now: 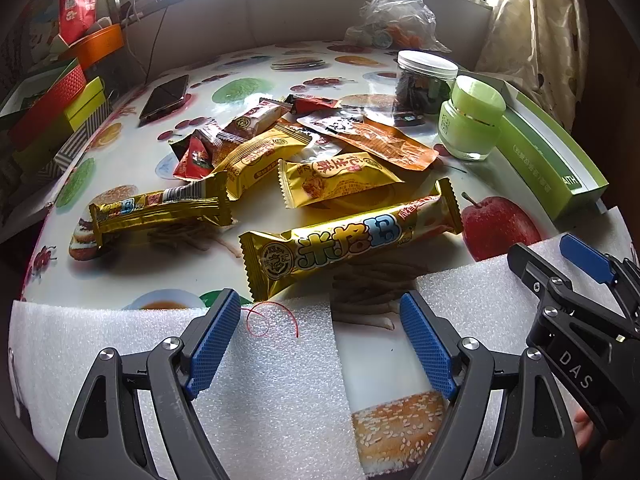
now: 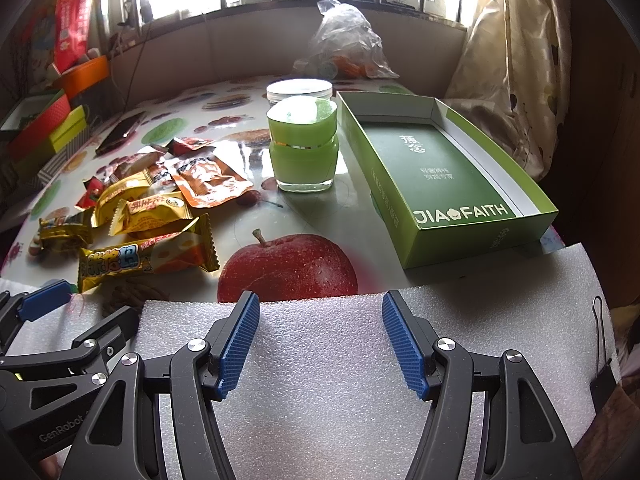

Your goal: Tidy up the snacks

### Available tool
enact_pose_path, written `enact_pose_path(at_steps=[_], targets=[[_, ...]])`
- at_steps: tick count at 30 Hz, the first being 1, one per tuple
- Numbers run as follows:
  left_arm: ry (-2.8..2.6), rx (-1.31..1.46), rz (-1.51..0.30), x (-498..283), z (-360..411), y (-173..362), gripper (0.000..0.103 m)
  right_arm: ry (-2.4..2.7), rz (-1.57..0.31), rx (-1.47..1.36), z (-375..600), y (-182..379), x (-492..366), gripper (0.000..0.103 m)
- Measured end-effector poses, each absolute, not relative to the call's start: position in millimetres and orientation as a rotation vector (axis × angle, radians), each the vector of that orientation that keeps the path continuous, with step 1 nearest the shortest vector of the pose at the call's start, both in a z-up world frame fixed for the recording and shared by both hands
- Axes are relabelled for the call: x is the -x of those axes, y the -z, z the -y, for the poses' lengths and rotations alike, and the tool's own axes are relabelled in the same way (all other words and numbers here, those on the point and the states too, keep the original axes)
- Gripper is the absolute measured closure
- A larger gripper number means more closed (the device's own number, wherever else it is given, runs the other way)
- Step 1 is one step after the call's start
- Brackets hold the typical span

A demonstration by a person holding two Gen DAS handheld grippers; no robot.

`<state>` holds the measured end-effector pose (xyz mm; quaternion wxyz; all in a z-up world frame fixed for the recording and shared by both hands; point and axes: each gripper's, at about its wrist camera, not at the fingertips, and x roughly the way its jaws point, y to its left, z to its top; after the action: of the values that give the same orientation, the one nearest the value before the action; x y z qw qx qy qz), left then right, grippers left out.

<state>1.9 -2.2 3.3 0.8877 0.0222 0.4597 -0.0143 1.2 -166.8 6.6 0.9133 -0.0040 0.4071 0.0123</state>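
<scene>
A pile of wrapped snacks lies on the patterned table: a long gold bar nearest, a second gold bar at left, a yellow pack, an orange pouch and small red packs behind. The pile shows at left in the right wrist view. An open green box stands empty at right. My left gripper is open and empty, above white foam just short of the nearest bar. My right gripper is open and empty over foam, in front of the box.
A green jar and a clear jar with a white lid stand between snacks and box. A phone lies at back left, coloured boxes along the left edge, a plastic bag at the back. White foam sheets cover the near edge.
</scene>
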Motion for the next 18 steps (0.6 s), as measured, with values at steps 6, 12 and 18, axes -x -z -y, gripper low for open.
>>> enact_pose_path(at_steps=[6, 12, 18], targets=[[0.055, -0.025, -0.965, -3, -2, -5, 0.021, -0.042, -0.858, 0.018, 169, -9, -3, 0.039], [0.134, 0.025, -0.979, -5, -17, -9, 0.021, -0.112, -0.843, 0.052, 163, -17, -5, 0.039], [0.109, 0.044, -0.950, -4, -45, -23, 0.021, -0.276, -0.815, 0.175, 136, -30, -13, 0.039]])
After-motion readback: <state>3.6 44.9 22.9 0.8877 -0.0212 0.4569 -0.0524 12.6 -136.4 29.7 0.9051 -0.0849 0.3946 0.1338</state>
